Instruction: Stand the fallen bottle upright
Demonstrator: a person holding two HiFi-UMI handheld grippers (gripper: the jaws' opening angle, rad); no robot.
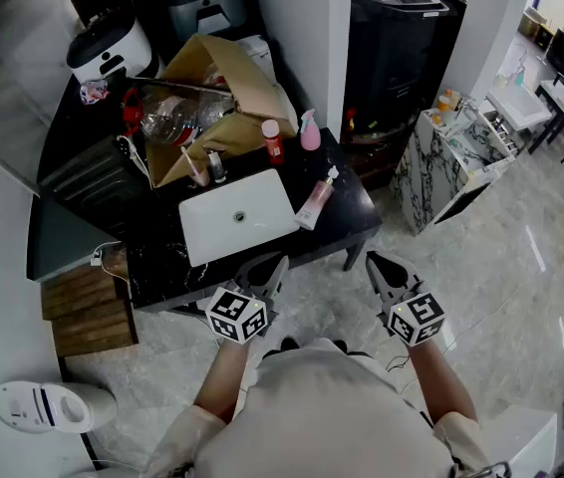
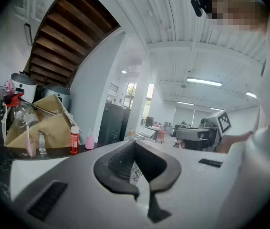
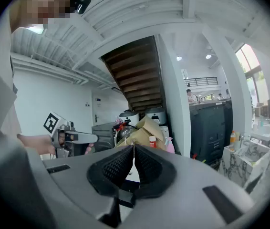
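The fallen bottle (image 1: 317, 199), a pale pink-white tube, lies on its side on the black table (image 1: 357, 217), just right of a white tray (image 1: 237, 217). Both grippers hover in front of the table's near edge, apart from the bottle. My left gripper (image 1: 274, 264) is shut with nothing held, its pads meeting at the tips (image 2: 135, 143). To the right of it, level with it, my right gripper (image 1: 375, 261) is also shut and empty, the pads (image 3: 133, 149) pressed together. Neither gripper view clearly shows the bottle.
A red bottle (image 1: 273, 139) and a pink spray bottle (image 1: 309, 130) stand upright behind the tray. An open cardboard box (image 1: 212, 98) with clutter fills the table's back. Rice cookers (image 1: 111, 48) sit behind it. A marble-patterned stand (image 1: 441, 162) is to the right, wooden boards (image 1: 88, 312) to the left.
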